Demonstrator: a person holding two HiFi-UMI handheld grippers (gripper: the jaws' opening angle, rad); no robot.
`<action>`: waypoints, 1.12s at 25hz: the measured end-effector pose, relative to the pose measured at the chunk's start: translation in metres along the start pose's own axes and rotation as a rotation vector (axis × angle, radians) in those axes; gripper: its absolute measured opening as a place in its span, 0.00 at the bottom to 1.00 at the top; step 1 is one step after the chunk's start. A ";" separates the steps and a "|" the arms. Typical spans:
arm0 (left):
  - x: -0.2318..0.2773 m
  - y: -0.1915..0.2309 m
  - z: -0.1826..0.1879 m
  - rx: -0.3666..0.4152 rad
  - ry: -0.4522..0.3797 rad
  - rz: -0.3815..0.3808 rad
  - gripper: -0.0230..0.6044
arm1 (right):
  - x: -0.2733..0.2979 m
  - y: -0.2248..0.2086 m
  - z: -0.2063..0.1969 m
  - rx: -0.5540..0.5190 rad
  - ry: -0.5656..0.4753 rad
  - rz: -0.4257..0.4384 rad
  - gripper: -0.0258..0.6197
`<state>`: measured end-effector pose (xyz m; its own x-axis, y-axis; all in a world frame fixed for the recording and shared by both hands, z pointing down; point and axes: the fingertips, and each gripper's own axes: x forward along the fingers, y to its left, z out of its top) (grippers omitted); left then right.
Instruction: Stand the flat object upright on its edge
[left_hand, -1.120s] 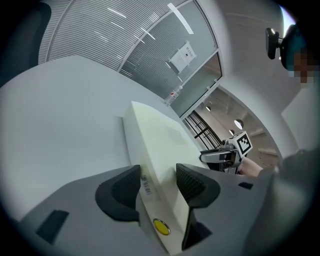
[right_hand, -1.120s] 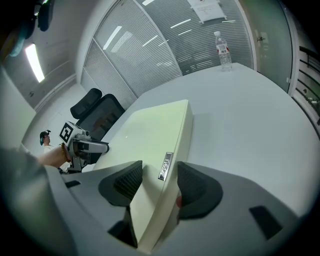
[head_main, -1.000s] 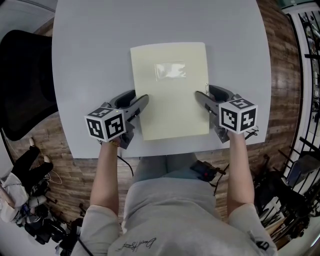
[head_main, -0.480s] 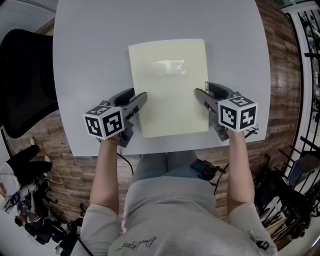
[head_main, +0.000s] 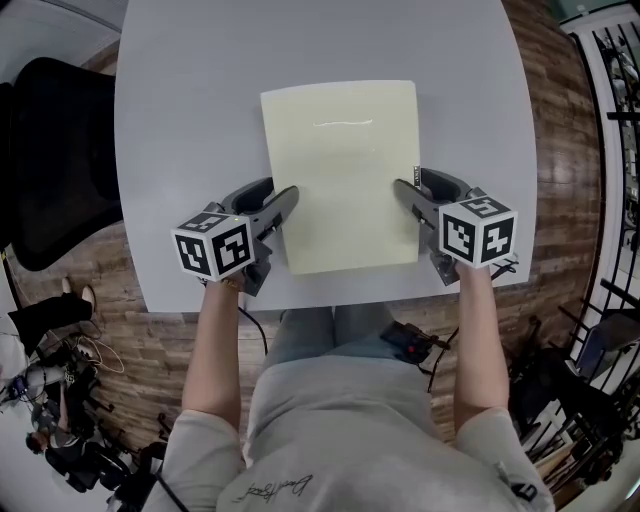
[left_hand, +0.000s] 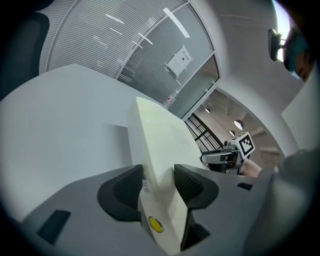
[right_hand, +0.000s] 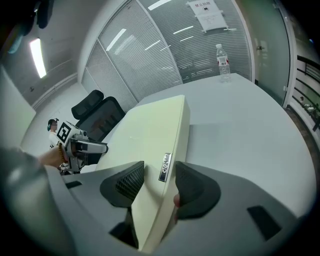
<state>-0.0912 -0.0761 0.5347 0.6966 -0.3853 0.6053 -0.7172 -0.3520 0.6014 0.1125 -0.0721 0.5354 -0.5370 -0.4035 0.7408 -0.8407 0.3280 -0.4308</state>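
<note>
Right gripper view alone shows bottle (right_hand: 223, 62), left tongs (left_hand: 159, 181), right tongs (right_hand: 159, 184) closing, both gripping board (head_main: 340, 175)

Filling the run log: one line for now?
stage: grasp; pale yellow flat rectangular board; left gripper, right gripper: jaws just closing, pads on its side edges; not yet upright

Both forearms reach forward past the table's (head_main: 180, 120) near edge. Left gripper (head_main: 280, 195) and right gripper (head_main: 408, 184) tip downward, jaws just closing in, pads pressing opposite side edges of the flat object (head_main: 340, 170) between them.
</note>
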 end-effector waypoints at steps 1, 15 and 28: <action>-0.001 -0.001 0.001 0.003 -0.003 0.000 0.37 | -0.001 0.000 0.001 -0.002 -0.003 -0.001 0.37; -0.006 -0.020 0.017 0.073 -0.037 0.001 0.37 | -0.020 -0.001 0.012 -0.032 -0.050 -0.017 0.36; -0.015 -0.023 0.042 0.134 -0.088 -0.006 0.35 | -0.026 0.005 0.038 -0.075 -0.107 -0.035 0.35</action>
<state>-0.0859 -0.0980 0.4894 0.7006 -0.4542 0.5503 -0.7134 -0.4625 0.5265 0.1201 -0.0921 0.4943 -0.5148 -0.5032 0.6941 -0.8539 0.3733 -0.3626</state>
